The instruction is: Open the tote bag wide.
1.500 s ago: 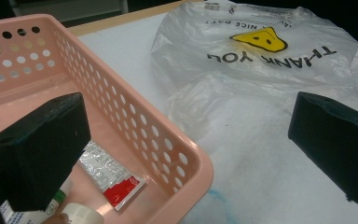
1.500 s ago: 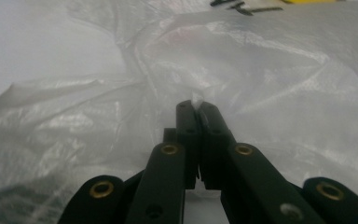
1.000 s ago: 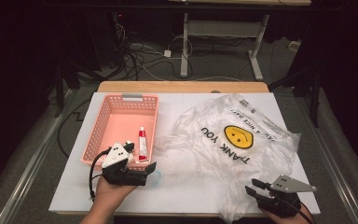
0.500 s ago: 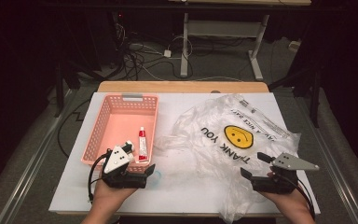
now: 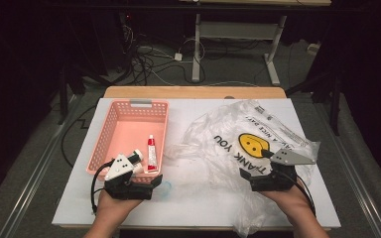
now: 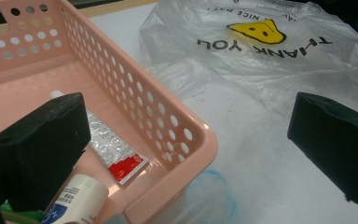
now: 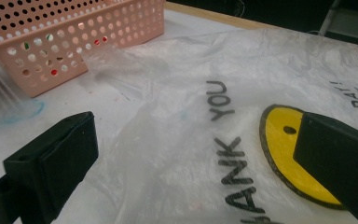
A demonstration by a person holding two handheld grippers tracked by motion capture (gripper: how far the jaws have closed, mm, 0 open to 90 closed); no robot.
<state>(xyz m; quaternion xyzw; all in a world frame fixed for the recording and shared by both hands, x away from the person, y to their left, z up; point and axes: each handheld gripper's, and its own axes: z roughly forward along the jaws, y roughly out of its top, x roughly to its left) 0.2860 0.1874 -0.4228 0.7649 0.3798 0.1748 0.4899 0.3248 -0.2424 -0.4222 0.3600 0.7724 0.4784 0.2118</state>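
Right gripper [image 5: 254, 177] hovers spread, empty, over the bag [image 5: 238, 144]; left gripper [image 5: 144, 184] spread at the basket [image 5: 108, 134] corner; pinch one bag layer only.

The white bottle [image 6: 77, 205] — half hidden by a jaw, cut off below — label unreadable.

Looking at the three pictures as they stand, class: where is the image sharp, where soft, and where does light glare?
High view: white table brightly lit, surroundings dark, all slightly soft. Left gripper view: pink basket crisp, near jaws blurred, sheen on the plastic bag. Right gripper view: bag lettering fairly sharp, jaws soft, a smeared streak at the left edge.
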